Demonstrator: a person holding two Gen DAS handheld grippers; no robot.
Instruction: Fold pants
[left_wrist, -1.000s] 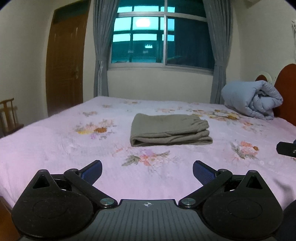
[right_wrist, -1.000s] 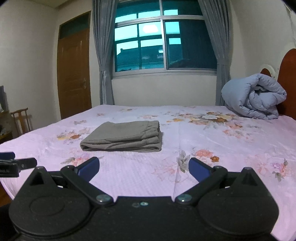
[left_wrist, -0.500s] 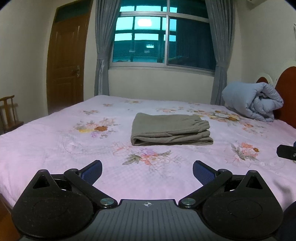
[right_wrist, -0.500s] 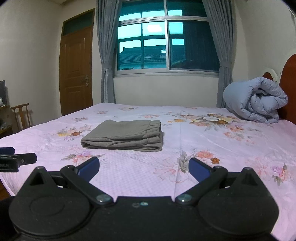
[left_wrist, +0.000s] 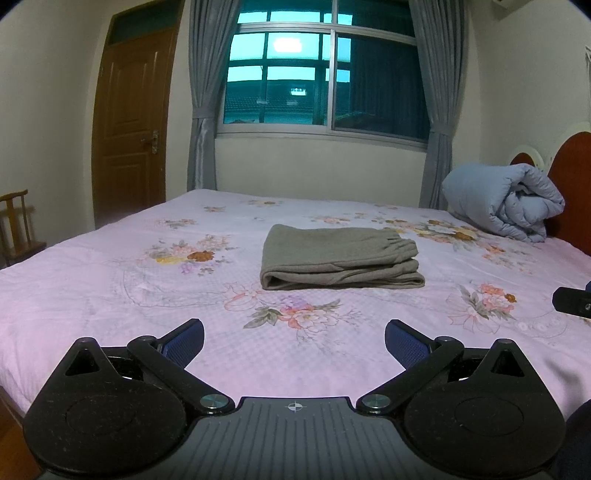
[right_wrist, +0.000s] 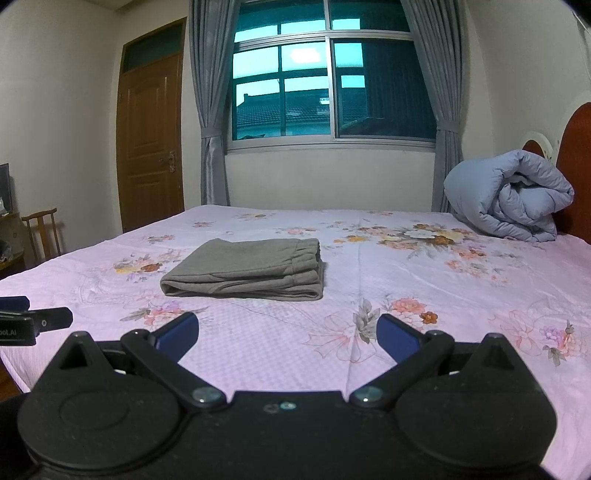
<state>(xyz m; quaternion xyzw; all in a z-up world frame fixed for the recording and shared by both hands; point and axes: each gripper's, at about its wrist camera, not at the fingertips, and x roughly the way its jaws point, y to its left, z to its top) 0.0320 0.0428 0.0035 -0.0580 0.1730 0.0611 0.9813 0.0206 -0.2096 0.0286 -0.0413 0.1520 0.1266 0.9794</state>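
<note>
Jaws spread wide and empty on both the left gripper (left_wrist: 294, 338) and right gripper (right_wrist: 287, 331), low in frame, since the grey pants (left_wrist: 338, 257) lie folded mid-frame on the floral bedsheet (left_wrist: 110, 295).

Partly cut off at the frame's nine o'clock edge, white lettering on the left gripper (right_wrist: 35, 325) body reads, apparently, "oot.AI"; no other text is legible.
</note>
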